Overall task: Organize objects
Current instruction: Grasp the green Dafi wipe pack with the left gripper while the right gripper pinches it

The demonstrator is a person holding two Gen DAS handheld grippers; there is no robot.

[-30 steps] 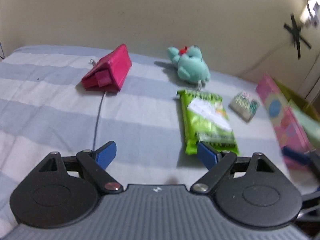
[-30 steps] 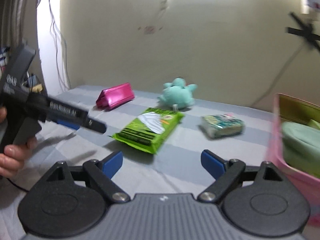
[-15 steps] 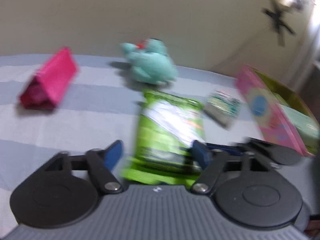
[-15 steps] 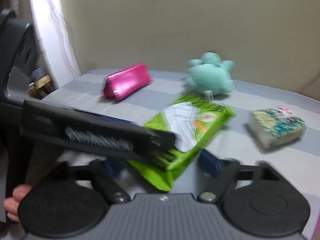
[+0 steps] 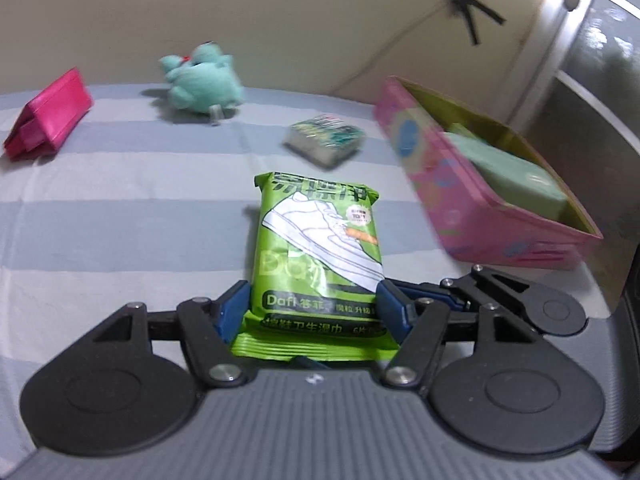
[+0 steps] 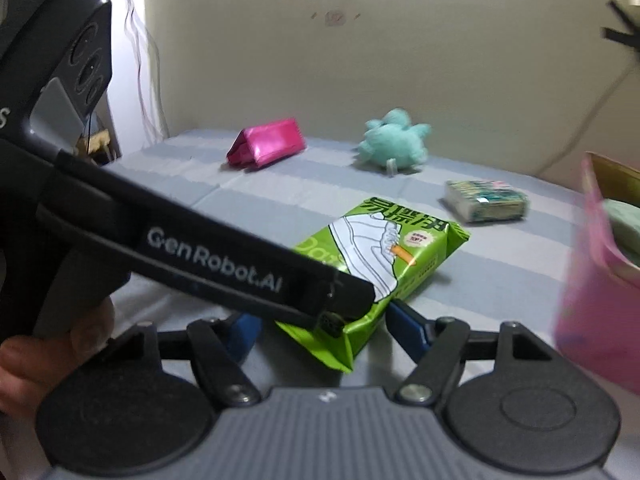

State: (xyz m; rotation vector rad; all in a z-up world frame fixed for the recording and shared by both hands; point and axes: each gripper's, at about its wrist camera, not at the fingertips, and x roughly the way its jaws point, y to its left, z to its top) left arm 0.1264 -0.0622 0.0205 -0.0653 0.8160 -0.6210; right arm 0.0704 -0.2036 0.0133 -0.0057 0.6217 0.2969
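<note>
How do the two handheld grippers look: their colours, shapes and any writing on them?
Both are black, with blue finger pads, paired round black discs, silver pivot screws and a ribbed grey body. The left gripper shows white "GenRobot.AI" lettering on its side. The right gripper looks the same.

On the green wipes pack (image 5: 318, 256) I can read "Dafi" in a rounded label low on its front, above rows of Chinese characters and a large Chinese heading at its top. Along the black side of my left tool (image 6: 328, 312) white letters spell "GenRobot.AI". The small tissue pack's (image 5: 326, 140) print is too blurred.
</note>
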